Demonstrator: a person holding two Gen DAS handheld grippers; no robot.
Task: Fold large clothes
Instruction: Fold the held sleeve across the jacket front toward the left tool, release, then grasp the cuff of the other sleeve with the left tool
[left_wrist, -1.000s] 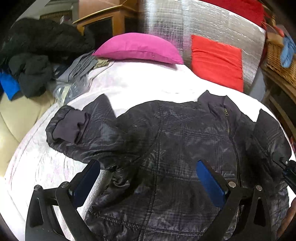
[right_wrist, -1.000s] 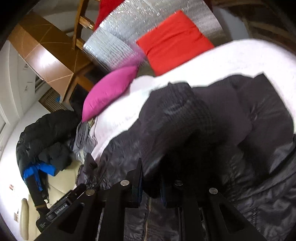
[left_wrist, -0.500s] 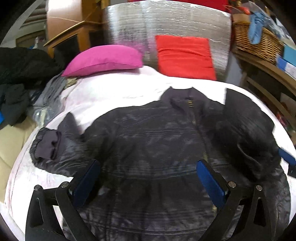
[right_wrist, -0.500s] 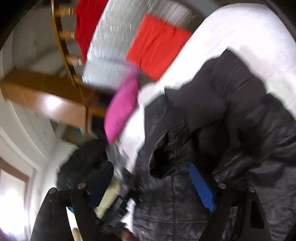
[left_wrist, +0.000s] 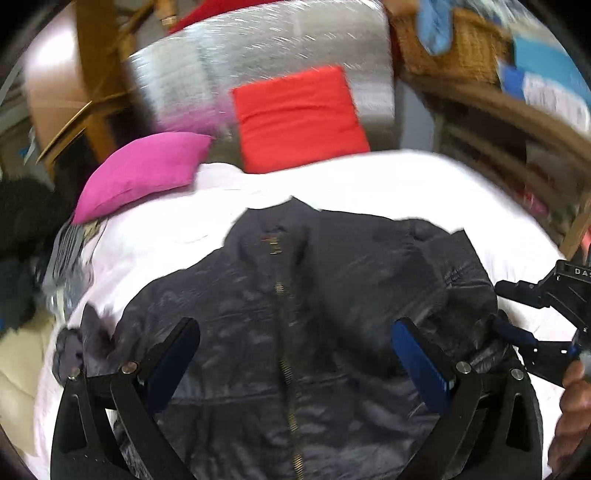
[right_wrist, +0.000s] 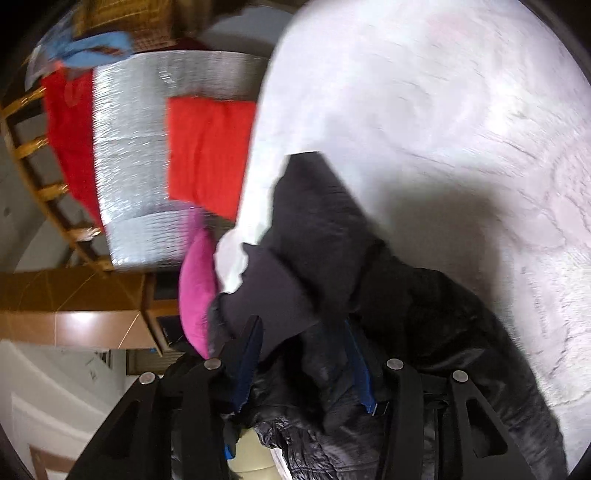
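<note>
A dark quilted jacket (left_wrist: 295, 314) with a brass front zip lies face up on the white bed (left_wrist: 388, 177), collar to the far side. My left gripper (left_wrist: 295, 350) is open above its lower front and holds nothing. The jacket's right sleeve (right_wrist: 303, 243) is folded in over the body. My right gripper (right_wrist: 303, 354) stands open around the sleeve's plain cuff (right_wrist: 273, 295); its blue pads (right_wrist: 358, 365) are apart. It shows at the right edge of the left wrist view (left_wrist: 546, 317), beside the jacket's right side. The left sleeve cuff (left_wrist: 77, 343) lies out at the left.
A pink cushion (left_wrist: 144, 170) and a red cushion (left_wrist: 299, 118) lean at the head of the bed against a silver padded panel (left_wrist: 258, 59). Dark clothes (left_wrist: 22, 236) are piled at the left. A wicker basket (left_wrist: 454, 48) sits on wooden shelves at the right.
My right gripper has let go of the sleeve and its jaws have opened; the sleeve now lies folded over the jacket. The left wrist view has swung right, toward the zip.
</note>
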